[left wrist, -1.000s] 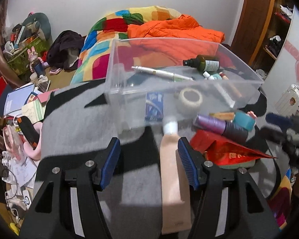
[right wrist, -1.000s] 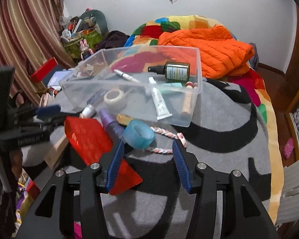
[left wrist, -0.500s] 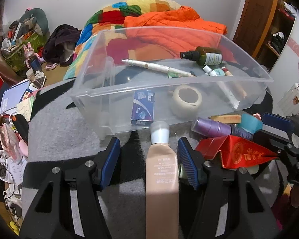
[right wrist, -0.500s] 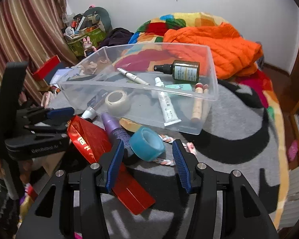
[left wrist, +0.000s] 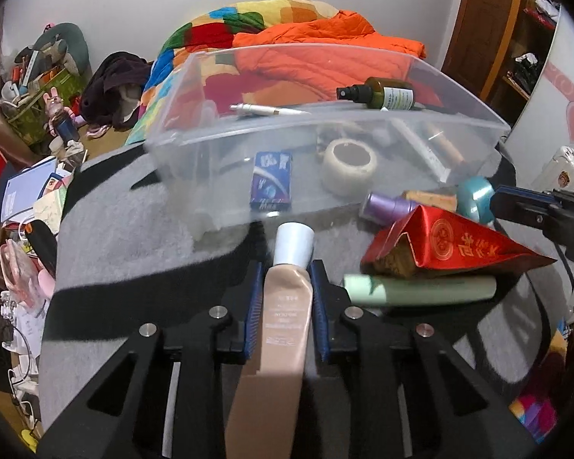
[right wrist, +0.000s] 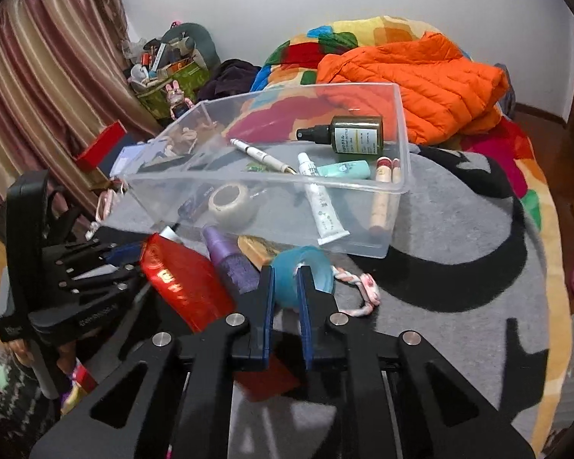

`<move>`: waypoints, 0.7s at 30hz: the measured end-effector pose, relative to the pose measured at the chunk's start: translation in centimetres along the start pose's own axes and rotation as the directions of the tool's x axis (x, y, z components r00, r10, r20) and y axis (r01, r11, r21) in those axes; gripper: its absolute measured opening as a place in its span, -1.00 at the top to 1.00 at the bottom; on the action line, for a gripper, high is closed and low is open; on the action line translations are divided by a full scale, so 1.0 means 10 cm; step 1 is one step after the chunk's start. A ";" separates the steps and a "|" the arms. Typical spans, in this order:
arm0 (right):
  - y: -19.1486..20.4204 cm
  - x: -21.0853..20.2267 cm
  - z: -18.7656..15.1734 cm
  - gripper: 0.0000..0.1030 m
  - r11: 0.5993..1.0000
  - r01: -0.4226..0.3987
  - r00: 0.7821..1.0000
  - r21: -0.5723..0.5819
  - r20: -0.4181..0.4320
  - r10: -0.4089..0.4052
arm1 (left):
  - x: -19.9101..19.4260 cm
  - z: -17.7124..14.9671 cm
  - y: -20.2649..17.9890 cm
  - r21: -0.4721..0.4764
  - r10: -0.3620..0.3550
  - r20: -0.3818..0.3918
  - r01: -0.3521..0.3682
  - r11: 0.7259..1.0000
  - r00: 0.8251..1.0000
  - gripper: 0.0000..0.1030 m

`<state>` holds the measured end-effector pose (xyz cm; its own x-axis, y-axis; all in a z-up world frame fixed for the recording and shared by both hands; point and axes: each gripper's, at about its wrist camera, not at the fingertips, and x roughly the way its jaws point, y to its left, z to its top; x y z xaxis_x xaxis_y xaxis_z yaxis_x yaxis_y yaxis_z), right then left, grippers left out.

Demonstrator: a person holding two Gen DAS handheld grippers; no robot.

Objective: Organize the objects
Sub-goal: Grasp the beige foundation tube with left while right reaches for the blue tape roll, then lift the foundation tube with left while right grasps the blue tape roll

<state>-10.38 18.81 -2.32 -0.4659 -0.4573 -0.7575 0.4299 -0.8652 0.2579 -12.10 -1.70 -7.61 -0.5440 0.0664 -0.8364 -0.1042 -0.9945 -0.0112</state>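
Note:
My left gripper [left wrist: 286,273] is shut on a beige tube with a white cap [left wrist: 287,306], just in front of the clear plastic bin [left wrist: 225,130]. My right gripper [right wrist: 286,277] is shut on a teal tape roll [right wrist: 317,267], near the bin's [right wrist: 400,153] front wall. The bin holds a dark spray bottle [right wrist: 354,135], a pen [right wrist: 264,157], a white tube [right wrist: 319,201], a white tape roll [right wrist: 231,201] and a blue box [left wrist: 271,181]. The left gripper shows at the left of the right wrist view [right wrist: 111,264].
On the grey and black blanket [right wrist: 459,237] lie a red foil pouch [left wrist: 447,243], a purple bottle [right wrist: 229,260], a pale green tube [left wrist: 421,290] and a braided cord [right wrist: 357,281]. An orange jacket [right wrist: 413,76] lies behind the bin. Clutter fills the floor on the left [left wrist: 30,176].
Both grippers have closed: the left on the beige tube, the right on the teal tape roll. Both have moved forward, closer to the bin.

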 end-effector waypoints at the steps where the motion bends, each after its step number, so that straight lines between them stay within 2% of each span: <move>1: 0.01 0.00 -0.02 0.80 1.000 0.007 1.000 -0.011 -0.008 -0.007 | -0.03 -0.03 0.02 0.000 0.001 0.001 -0.001 1.000 1.000 0.53; 6: 0.02 0.03 -0.19 0.79 0.995 0.072 0.996 -0.070 -0.051 -0.075 | -0.18 -0.20 0.13 -0.014 -0.004 0.000 0.004 1.000 1.000 0.53; 9: -0.01 -0.04 -0.17 0.77 0.997 0.063 0.997 -0.049 -0.036 -0.065 | -0.24 -0.26 0.17 -0.016 -0.021 -0.003 0.021 1.000 1.000 0.53; 11: -0.01 -0.07 -0.13 0.59 0.998 0.052 0.998 -0.036 -0.021 -0.053 | -0.27 -0.26 0.16 -0.013 -0.013 0.008 0.014 1.000 1.000 0.53; 13: -0.01 -0.08 -0.06 0.10 0.999 0.049 0.999 -0.018 0.001 -0.049 | -0.30 -0.25 0.15 -0.010 -0.012 0.019 0.012 1.000 1.000 0.53; 14: -0.02 -0.08 -0.03 0.03 0.999 0.046 0.999 -0.010 0.009 -0.046 | -0.31 -0.25 0.14 -0.009 -0.011 0.023 0.011 1.000 1.000 0.52; 17: -0.04 0.00 0.05 0.01 1.000 0.010 1.000 0.020 -0.003 -0.010 | -0.29 -0.20 0.13 -0.002 -0.002 0.026 0.002 1.000 1.000 0.52; 21: -0.11 0.16 0.11 0.01 0.998 0.022 0.999 0.053 -0.028 -0.021 | -0.21 -0.14 0.14 0.001 0.001 0.013 -0.001 1.000 1.000 0.47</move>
<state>-12.48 18.77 -3.18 -0.4531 -0.4335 -0.7790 0.3778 -0.8848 0.2727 -9.99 -3.29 -6.64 -0.5550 0.0668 -0.8292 -0.1045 -0.9945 -0.0102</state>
